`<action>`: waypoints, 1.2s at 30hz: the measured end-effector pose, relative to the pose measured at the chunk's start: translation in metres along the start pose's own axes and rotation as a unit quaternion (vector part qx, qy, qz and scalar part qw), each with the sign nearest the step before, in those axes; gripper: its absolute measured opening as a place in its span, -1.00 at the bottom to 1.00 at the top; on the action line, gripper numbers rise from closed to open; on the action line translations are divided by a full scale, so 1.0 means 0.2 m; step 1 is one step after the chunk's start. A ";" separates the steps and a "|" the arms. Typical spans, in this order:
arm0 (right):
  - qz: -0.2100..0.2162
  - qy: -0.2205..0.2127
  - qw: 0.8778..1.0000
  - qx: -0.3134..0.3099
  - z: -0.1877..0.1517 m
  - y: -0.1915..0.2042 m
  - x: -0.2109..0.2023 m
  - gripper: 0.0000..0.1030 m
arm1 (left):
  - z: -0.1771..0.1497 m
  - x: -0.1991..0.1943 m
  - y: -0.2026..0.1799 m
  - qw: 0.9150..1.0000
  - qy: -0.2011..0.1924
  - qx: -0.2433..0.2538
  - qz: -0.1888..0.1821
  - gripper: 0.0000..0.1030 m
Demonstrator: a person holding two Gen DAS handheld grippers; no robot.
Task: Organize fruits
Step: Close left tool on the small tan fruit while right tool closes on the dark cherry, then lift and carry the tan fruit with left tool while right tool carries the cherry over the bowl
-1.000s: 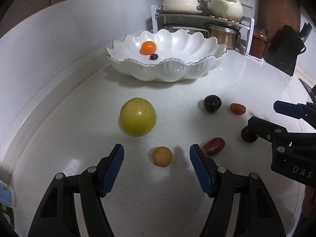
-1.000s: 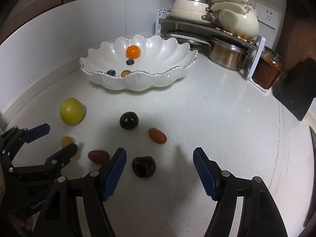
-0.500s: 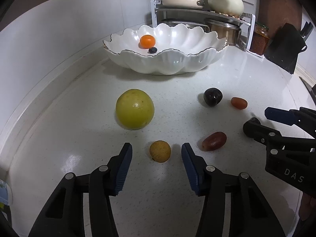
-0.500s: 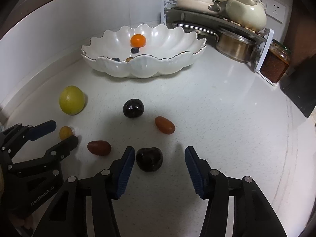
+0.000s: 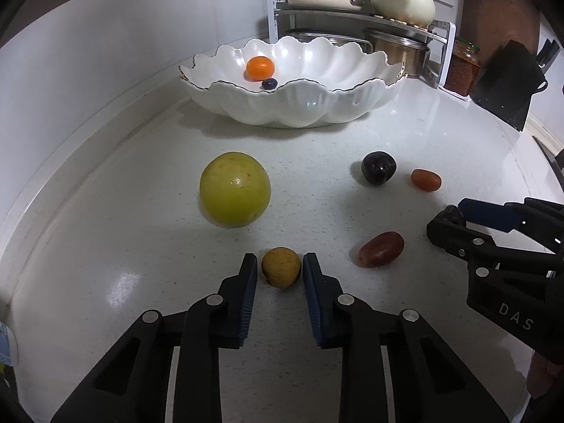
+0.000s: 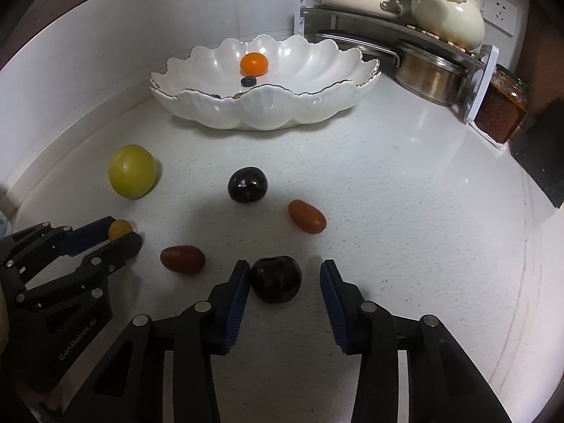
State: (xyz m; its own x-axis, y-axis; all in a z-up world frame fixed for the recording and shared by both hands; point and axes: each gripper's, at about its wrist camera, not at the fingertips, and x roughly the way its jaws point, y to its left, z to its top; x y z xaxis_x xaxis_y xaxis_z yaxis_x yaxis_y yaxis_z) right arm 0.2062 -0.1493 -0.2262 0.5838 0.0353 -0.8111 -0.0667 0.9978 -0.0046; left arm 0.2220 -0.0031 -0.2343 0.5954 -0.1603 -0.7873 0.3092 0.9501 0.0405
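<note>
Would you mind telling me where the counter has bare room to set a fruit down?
The counter is bare between the white bowl, the steel pot and the orange-red tomato. It is crowded on the left, around the loose fruits.

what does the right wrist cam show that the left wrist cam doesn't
Only right wrist: the whole dark cherry between the fingers of the right gripper, whose jaws have just been closing; one pad touches it, the other stands apart. Also a second blueberry peeking over the bowl's near rim.
Only left wrist: the small yellow fruit seen whole, with the left gripper shut on it.
Both: the white bowl, its orange fruit, the big yellow-green fruit and the pot rack.
</note>
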 end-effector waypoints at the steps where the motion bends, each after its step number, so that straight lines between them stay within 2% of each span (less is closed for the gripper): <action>1: 0.003 0.000 1.000 0.000 0.00 0.00 0.00 -0.29 | 0.00 0.00 0.00 1.000 0.000 0.000 0.000 -0.53; 4: 0.008 -0.001 1.000 -0.002 0.00 0.02 0.00 -0.40 | 0.00 0.00 0.00 1.000 0.000 0.000 0.000 -0.55; 16: 0.010 -0.005 1.000 0.008 0.01 0.00 -0.01 -0.40 | 0.02 -0.01 0.01 1.000 -0.002 0.000 0.000 -0.55; 36: 0.001 -0.034 0.999 0.021 0.11 -0.04 -0.12 -0.40 | 0.15 -0.11 -0.01 1.000 -0.023 0.000 -0.001 -0.55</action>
State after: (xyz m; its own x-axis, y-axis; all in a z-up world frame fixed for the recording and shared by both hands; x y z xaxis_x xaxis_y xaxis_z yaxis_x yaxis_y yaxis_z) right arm 0.2113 -0.1577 -0.1935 0.6369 0.0405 -0.7698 -0.0359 0.9991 0.0229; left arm 0.2307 -0.0095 -0.1996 0.6285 -0.1734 -0.7583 0.3101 0.9499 0.0398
